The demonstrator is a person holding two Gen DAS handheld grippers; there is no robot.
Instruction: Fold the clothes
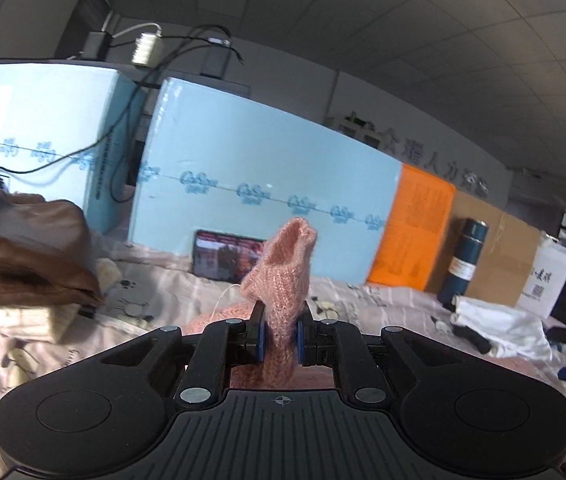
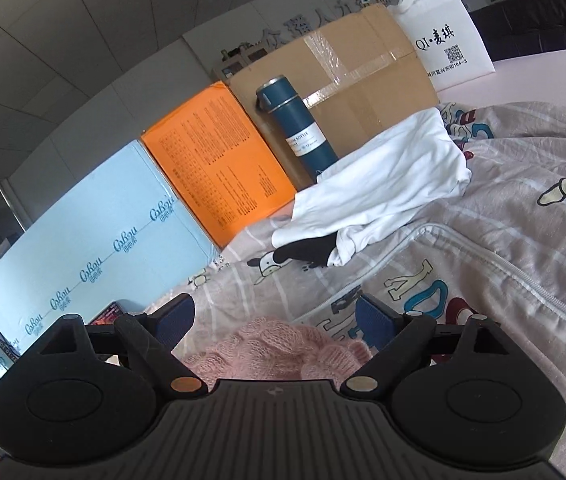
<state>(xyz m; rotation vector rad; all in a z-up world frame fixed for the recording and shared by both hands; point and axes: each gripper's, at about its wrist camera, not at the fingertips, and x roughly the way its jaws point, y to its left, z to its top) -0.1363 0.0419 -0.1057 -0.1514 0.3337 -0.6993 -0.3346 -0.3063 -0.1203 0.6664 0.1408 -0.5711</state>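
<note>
Pink sweater (image 1: 283, 280) is clamped upright in left gripper (image 1: 279, 330); right gripper (image 2: 273, 320) is spread apart over its knit, bedsheet (image 2: 503, 240) lying open ahead, boxes (image 2: 211, 160) lining the far edge.

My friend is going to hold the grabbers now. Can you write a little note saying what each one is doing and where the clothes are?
Left gripper: shut on a bunched-up part of the fuzzy pink knitted sweater, lifted so the knit sticks up past the fingers.
Right gripper: open, holding nothing, just above the rest of the pink knit.
Clothes: the sweater lies in a heap on the cartoon-print bedsheet. A crumpled white cotton shirt lies further back by the tall dark teal flask. A brown leather-look jacket sits on the left.
Done: no neat fold visible yet.
Left: spread and fold the sweater, probably then the shirt.
</note>
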